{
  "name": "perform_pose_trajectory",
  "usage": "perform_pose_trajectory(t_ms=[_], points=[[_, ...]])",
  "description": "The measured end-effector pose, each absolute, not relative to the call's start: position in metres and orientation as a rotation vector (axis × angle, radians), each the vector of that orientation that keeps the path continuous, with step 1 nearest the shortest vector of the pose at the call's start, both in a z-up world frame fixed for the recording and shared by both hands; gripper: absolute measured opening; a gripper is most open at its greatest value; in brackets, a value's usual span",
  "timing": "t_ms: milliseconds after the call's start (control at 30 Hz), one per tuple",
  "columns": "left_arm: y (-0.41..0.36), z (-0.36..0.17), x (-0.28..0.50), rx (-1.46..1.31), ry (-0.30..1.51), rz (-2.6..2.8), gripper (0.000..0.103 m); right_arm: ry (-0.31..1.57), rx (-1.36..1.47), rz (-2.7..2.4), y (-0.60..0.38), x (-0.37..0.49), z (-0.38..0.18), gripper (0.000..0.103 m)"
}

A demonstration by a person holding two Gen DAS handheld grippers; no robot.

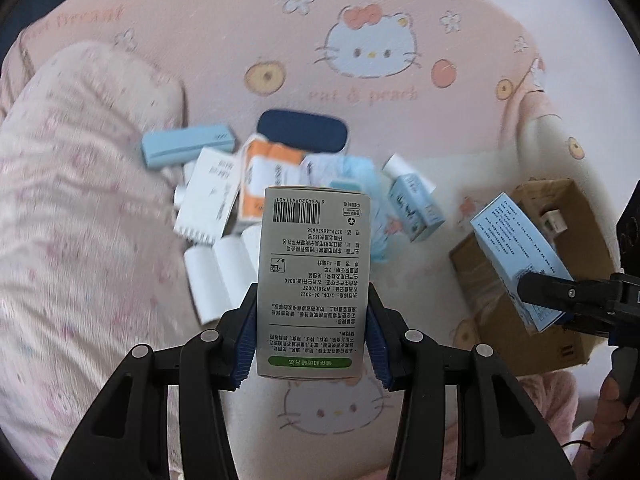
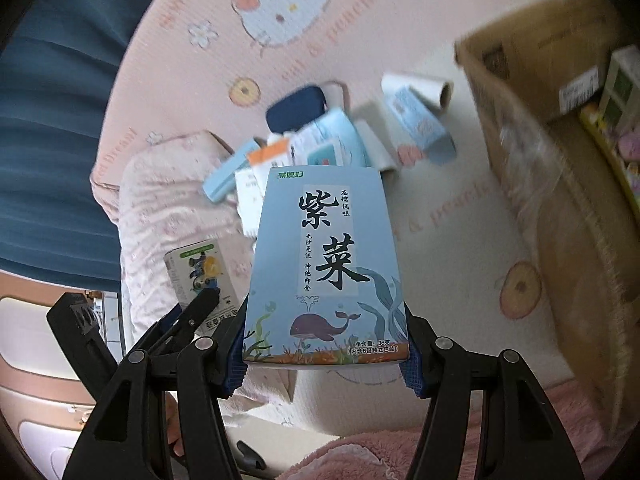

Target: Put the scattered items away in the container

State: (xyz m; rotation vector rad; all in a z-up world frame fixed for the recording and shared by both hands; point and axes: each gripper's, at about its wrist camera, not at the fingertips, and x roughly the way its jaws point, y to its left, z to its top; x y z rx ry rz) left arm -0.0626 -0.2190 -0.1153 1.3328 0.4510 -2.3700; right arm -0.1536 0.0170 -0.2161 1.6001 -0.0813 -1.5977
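We see a cardboard box [image 2: 532, 92] ahead-right, holding small packages. Left gripper [image 1: 312, 344] clamps a grey carton [image 1: 314, 280]; right gripper [image 2: 326, 354] clamps a blue seaweed box [image 2: 324, 264].

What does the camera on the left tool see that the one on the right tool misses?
Only the left view shows the barcode side of the grey box in the left gripper and white paper rolls beside the pile. Only the right view shows the whale picture on the blue box in the right gripper, plus a blue curtain. Both show the cardboard box, the dark blue case and the pink cat-print sheet.
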Motion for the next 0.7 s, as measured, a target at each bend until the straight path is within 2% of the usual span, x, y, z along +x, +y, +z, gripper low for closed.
perform_pose_trajectory(t_ms=[433, 700], points=[[-0.184, -0.058, -0.118, 1.262, 0.300, -2.481, 0.051, -0.104, 1.469, -1.658, 0.031, -0.189, -0.162, 0.059], [-0.124, -0.035, -0.178, 1.249, 0.104, -2.680, 0.051, -0.127, 1.456, -1.809, 0.080, -0.227, -0.145, 0.059]])
